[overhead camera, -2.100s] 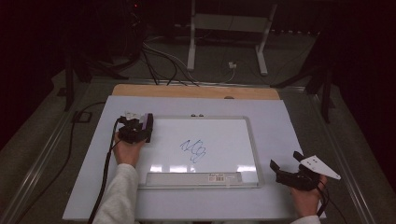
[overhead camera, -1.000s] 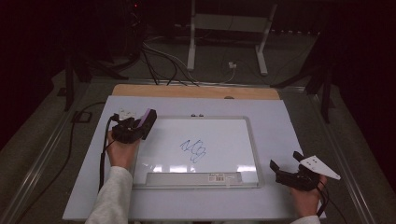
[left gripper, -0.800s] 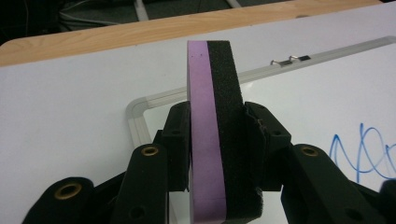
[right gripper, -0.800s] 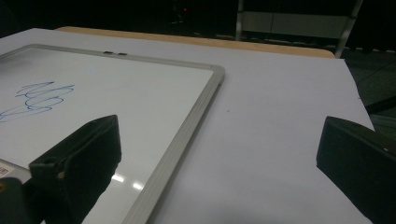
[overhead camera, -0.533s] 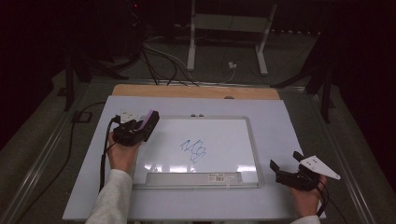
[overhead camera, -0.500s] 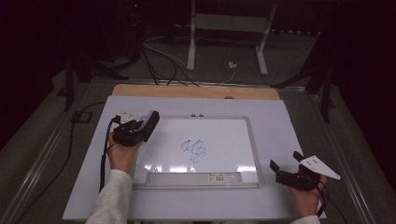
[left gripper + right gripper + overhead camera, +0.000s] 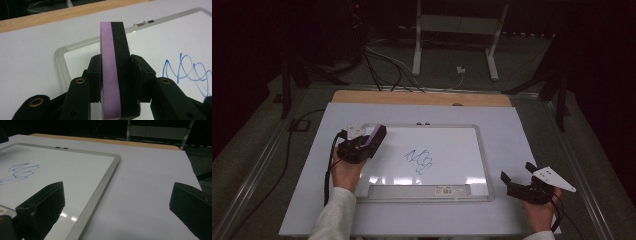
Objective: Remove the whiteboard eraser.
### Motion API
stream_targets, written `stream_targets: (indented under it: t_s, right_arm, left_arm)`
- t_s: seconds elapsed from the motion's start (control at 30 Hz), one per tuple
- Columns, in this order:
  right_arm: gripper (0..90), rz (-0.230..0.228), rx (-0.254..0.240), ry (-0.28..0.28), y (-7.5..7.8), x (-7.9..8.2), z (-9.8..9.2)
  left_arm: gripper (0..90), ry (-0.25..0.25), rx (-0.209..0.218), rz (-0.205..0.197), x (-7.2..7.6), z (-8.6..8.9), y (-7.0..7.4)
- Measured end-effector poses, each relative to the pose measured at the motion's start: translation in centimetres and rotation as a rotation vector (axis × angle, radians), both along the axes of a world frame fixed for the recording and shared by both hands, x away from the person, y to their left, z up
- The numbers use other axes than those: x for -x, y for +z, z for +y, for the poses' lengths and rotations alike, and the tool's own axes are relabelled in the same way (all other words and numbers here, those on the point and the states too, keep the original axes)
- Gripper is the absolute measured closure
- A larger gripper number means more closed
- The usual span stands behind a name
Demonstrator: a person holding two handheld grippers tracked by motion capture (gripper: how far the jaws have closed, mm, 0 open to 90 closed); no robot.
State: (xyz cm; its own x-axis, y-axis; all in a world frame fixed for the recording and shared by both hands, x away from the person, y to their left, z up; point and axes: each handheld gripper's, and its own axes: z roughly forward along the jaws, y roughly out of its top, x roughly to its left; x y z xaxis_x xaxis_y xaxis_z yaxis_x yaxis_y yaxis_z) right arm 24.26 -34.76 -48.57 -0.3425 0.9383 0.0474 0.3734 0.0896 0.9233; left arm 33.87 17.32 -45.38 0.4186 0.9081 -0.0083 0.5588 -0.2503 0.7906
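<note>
Left gripper view looks straight along an eraser (image 7: 116,72), a block with a purple foam layer on one side and a black felt layer on the other, standing on edge between the left gripper's (image 7: 116,82) two black fingers (image 7: 93,75), which are clamped tight against its two broad faces. From the high view, that eraser (image 7: 376,136) sits over the far left corner of a whiteboard (image 7: 452,145), just inside the silver frame, with the left gripper (image 7: 362,145) and the hand behind it reaching in from the near left. A blue scribble (image 7: 419,161) lies at the middle of the whiteboard, to the right of the eraser and apart from it. The whiteboard rests flat on a pale tabletop (image 7: 522,130), with a wooden strip (image 7: 422,98) along the far edge. On the near right, off the board's corner, the right gripper (image 7: 518,176) rests with its fingers (image 7: 42,202) spread wide and nothing between them.
</note>
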Motion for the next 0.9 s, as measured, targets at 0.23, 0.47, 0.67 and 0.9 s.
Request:
stream_targets:
  t_s: [0.23, 0.47, 0.67, 0.9]
  right_arm:
    - [0.3, 0.000, -0.002, -0.001, 0.0, 0.0, 0.0]
    - [0.3, -0.002, 0.000, -0.001, 0.0, 0.0, -0.1]
    - [0.3, -0.004, 0.001, -0.001, 0.1, 0.1, -0.1]
    - [0.3, -0.003, 0.001, -0.001, 0.1, 0.1, -0.1]
  left_arm:
    - [64.8, -0.002, -0.031, 0.017, 0.1, -0.6, -1.0]
    - [64.6, -0.006, -0.077, 0.022, 0.1, -1.3, -1.6]
    - [64.5, -0.009, -0.091, 0.031, 0.2, -1.7, -2.2]
    - [64.1, -0.021, -0.129, 0.037, 0.4, -2.3, -2.7]
